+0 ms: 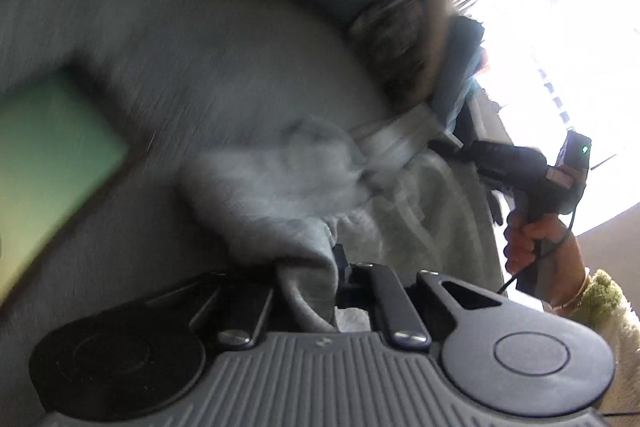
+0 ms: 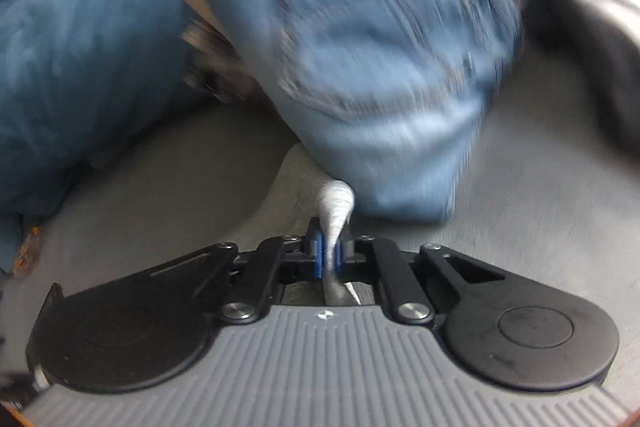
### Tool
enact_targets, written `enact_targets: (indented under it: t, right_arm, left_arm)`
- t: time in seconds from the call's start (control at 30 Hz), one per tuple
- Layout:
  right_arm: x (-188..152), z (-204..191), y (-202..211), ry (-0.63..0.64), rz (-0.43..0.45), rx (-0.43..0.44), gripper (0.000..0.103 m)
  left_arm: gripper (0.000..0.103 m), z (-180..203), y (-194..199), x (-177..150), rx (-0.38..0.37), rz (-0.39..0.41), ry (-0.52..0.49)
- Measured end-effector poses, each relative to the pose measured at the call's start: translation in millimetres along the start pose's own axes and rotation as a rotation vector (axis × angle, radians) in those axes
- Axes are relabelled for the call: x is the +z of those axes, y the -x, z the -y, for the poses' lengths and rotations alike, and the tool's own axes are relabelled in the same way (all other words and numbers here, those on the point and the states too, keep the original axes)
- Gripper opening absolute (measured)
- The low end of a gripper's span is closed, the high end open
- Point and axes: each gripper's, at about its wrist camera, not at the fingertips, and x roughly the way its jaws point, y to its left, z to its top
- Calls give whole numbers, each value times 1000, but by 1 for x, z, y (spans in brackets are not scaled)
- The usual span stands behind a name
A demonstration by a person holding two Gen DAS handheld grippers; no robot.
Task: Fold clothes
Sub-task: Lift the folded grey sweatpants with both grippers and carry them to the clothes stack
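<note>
my left gripper (image 1: 306,283) jaws clamp a bunched fold of the grey garment (image 1: 280,179), lifted off the grey surface (image 1: 160,39); my right gripper (image 2: 330,251) jaws pinch its other edge beside blue clothes (image 2: 100,67). i judge a spreading step; next, pull taut and lay flat.

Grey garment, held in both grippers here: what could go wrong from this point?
1. The right gripper pinches only a thin twisted bit of the grey garment; a pull could slip it free.
2. The blue clothes sit right against that grip and may get dragged along.
3. The left gripper holds a bunched edge, so the fold may come out uneven. Both views are blurred.
</note>
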Motion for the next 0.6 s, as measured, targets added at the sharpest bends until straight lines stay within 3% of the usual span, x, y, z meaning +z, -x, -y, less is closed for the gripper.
enact_targets:
  t: [0.1,0.17,0.23,0.3,0.37,0.47,0.57,0.6]
  right_arm:
    - [3,-3,37,35,147,78,3]
    - [6,-4,50,66,207,80,2]
    - [12,-1,36,90,171,46,2]
    - [9,6,19,89,99,-13,4]
    - [6,13,13,43,90,-20,9]
    - [3,24,4,-25,79,-29,10]
    - [3,23,6,-55,90,-28,10]
    - [4,21,7,-54,85,-39,16]
  left_arm:
    - [6,22,12,5,-52,134,-141]
    - [7,30,8,5,-40,176,-208]
    - [8,19,-15,4,42,113,-183]
    - [11,-1,-34,3,111,24,-88]
    - [11,-16,-37,1,101,9,-6]
    - [11,-8,-29,-2,112,42,-50]
    - [12,-6,-29,-2,126,17,-49]
    - [18,-6,-29,0,123,15,-38]
